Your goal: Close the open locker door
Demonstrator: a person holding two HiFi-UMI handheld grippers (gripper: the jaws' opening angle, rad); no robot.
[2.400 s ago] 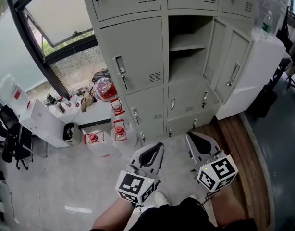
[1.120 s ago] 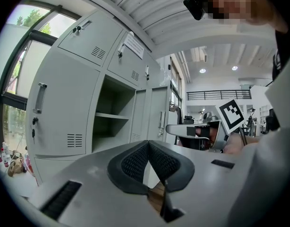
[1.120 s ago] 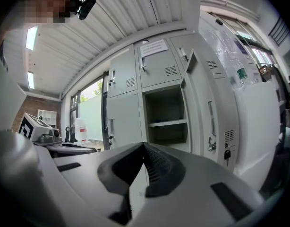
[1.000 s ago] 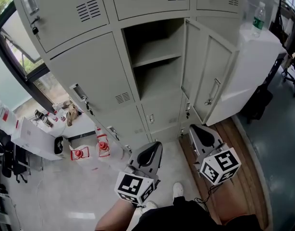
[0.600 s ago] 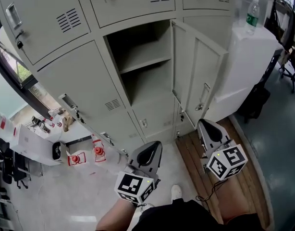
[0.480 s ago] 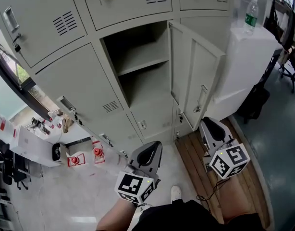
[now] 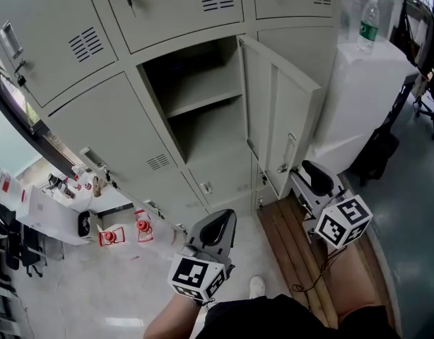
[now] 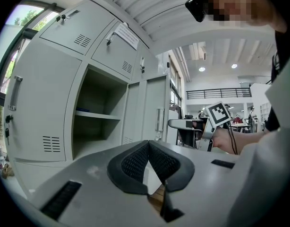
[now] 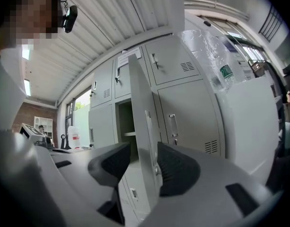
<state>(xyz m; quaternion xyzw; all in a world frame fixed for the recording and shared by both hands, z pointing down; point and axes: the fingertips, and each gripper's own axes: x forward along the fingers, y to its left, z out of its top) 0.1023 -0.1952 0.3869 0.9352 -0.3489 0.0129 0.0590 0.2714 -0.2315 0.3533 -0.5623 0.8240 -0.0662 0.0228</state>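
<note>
The grey locker bank has one open compartment [image 7: 203, 111] with a shelf inside. Its door [image 7: 280, 119] stands swung out to the right, and the handle [image 7: 286, 157] is on its outer face. My right gripper [image 7: 310, 169] hovers just right of and below that handle. Its jaws are opening and its pads touch nothing. In the right gripper view the door's edge [image 9: 142, 122] shows in the gap between the jaws, farther off. My left gripper [image 7: 218, 224] is shut and empty, low in front of the lockers. It faces the open compartment [image 8: 95, 122].
A white cabinet [image 7: 358, 97] with a water bottle [image 7: 369, 21] on top stands right of the open door. Wooden floor boards [image 7: 302, 260] run below my right gripper. Red items [image 7: 125, 232] and a white box [image 7: 47, 203] sit on the floor at left.
I have come closer to the lockers. My right gripper has moved forward and to the right, up near the door's handle, and its jaws have parted. The left gripper has stayed shut.
</note>
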